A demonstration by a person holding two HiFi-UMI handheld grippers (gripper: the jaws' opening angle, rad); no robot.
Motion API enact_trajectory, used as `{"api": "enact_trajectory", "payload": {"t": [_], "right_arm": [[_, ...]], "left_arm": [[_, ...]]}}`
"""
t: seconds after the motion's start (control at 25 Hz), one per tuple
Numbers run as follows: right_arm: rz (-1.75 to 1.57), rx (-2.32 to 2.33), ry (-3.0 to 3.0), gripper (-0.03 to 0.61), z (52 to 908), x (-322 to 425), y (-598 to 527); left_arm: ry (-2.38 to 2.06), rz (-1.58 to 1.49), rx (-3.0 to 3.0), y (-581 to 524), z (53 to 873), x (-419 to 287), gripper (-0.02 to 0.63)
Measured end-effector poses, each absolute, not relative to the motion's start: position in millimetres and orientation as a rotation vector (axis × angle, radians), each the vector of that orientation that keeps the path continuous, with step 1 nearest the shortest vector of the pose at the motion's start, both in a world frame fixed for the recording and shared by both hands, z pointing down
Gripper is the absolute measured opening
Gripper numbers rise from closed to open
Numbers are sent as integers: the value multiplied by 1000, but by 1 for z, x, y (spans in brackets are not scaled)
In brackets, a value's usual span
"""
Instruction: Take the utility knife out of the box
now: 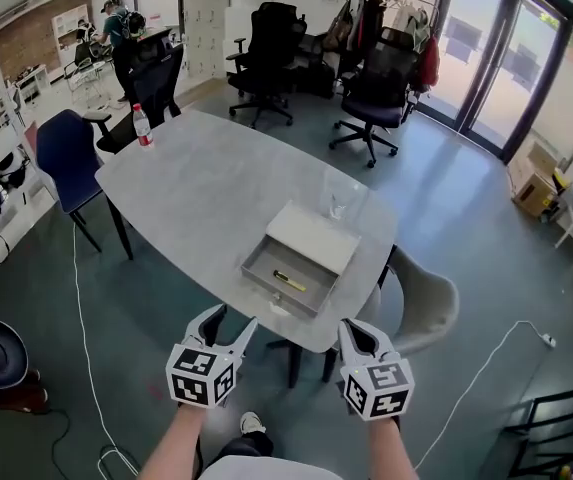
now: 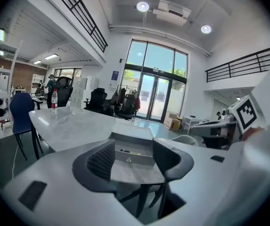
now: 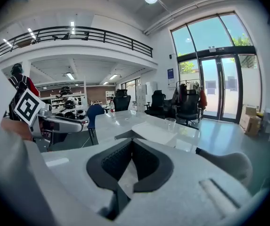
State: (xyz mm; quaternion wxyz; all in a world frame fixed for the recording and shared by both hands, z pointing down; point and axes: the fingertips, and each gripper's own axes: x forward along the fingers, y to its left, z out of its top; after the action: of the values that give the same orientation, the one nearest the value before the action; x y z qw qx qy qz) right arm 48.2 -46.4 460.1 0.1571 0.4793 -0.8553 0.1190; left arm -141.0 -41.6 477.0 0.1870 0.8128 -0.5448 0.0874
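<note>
The table (image 1: 196,198) is viewed steeply from above, from behind the left claw (image 1: 231,323) and right claw (image 1: 354,333). From each claw it is seen low, the box (image 2: 134,149) ahead being shared

Bright daylight through glass doors (image 2: 154,98), ceiling lamps (image 2: 143,6) glowing, fisheye-warped dark corners

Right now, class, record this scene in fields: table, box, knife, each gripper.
Table: grey, rounded, bottle at its far end
Box: open, near the table's front edge
Knife: yellow, lying inside the box
Left gripper: open, empty, short of the table
Right gripper: shut, empty, short of the table
</note>
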Motion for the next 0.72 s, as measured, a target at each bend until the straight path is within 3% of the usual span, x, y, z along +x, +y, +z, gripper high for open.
{"api": "enact_trajectory", "payload": {"t": [0.72], "right_arm": [[309, 1521, -2404, 5, 444, 28, -96]], "left_arm": [[-1326, 394, 2446, -115, 484, -148, 238]]}}
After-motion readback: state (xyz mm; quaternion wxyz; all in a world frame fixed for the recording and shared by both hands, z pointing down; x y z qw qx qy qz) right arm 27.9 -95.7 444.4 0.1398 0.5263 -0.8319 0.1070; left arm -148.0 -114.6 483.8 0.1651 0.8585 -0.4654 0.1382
